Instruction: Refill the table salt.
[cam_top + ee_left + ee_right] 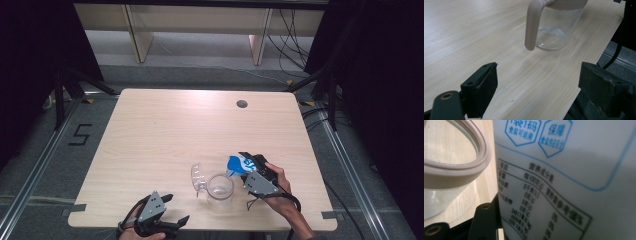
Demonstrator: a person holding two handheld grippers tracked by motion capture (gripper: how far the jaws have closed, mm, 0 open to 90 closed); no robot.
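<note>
Just left of my right tool (248,167), which grips a blue-and-white packet (237,164), stands the clear jar (220,190); my left tool (170,210) gapes wide.

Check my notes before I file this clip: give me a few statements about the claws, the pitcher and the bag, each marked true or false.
1. The right claw holds a blue-and-white bag next to the clear pitcher. True.
2. The left claw grips the pitcher's handle. False: its jaws stand open and apart from the handle.
3. The pitcher's lid is swung open. True.
4. The pitcher is full of water. False: it looks empty.
5. The bag lies flat on the table. False: it is held up beside the pitcher's rim.
</note>
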